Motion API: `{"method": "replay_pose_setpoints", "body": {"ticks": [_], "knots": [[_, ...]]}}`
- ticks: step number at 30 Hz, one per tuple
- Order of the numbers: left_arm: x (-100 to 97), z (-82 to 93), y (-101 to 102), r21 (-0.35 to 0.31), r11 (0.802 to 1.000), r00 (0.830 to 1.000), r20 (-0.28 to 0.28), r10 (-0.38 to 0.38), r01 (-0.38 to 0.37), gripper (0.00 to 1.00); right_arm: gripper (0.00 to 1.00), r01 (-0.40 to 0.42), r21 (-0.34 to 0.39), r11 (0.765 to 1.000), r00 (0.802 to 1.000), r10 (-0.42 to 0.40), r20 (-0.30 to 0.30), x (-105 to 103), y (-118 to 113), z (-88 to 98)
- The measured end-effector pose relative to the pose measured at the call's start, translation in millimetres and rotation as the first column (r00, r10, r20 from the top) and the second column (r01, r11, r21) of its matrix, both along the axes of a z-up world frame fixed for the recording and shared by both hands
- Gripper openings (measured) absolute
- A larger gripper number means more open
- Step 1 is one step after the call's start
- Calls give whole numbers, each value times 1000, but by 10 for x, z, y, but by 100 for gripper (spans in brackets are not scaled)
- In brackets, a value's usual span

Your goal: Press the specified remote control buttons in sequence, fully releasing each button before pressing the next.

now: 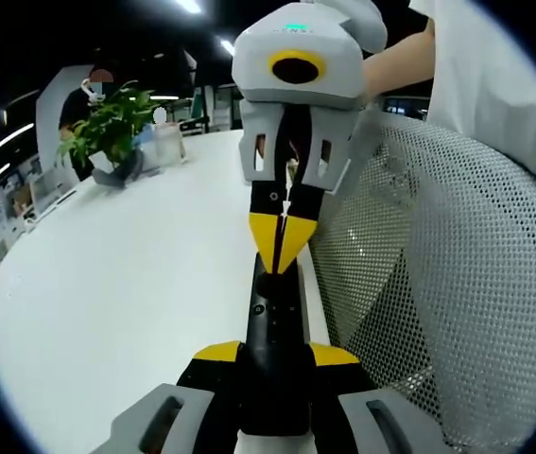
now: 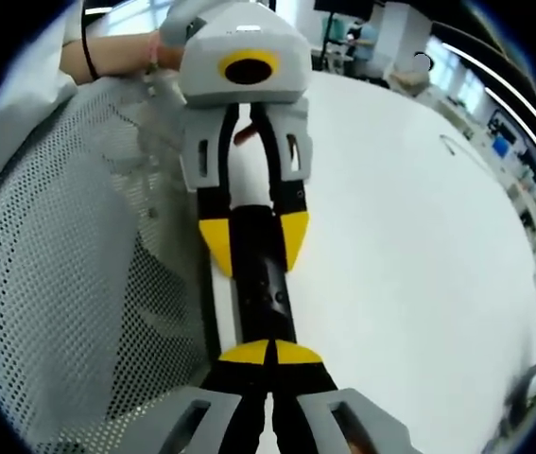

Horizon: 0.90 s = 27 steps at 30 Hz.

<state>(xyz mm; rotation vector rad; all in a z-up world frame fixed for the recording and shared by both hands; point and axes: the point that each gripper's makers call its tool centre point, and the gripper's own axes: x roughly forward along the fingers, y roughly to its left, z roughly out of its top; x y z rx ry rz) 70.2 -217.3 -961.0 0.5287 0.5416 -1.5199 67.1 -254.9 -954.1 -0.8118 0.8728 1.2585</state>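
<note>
You have a broad white worktop point(image 1: 126, 293) before you. At its far edge stands a leafy green potted plant point(image 1: 109, 123), with a clear jar point(image 1: 166, 144) just beside it. A grey mesh chair back point(image 1: 438, 293) presses against the worktop's near edge.

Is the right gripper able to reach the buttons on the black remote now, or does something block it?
Probably yes. The right gripper, jaws closed, has its yellow tips on the black remote, which the left gripper holds by its end over the white table. Nothing lies between. The mesh chair back stands to one side.
</note>
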Motion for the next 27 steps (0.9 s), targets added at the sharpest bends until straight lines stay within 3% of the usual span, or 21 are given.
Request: {"method": "replay_pose_setpoints", "body": {"ticks": [2, 4, 6, 27], "knots": [[0, -1, 0, 0, 1000, 1000, 0, 0, 0, 25, 0, 2, 38, 999, 1000, -1, -24, -36, 93, 10], [1, -2, 0, -1, 1000, 1000, 0, 1, -1, 25, 0, -29, -14, 999, 999, 30, 15, -7, 93, -31], [2, -2, 0, -2, 1000, 1000, 0, 2, -2, 25, 0, -41, -18, 999, 999, 41, 23, -9, 122, -15], [10, -3, 6, 0, 1000, 1000, 1, 7, -7, 25, 0, 31, 26, 999, 999, -32, 25, 24, 156, 15]]}}
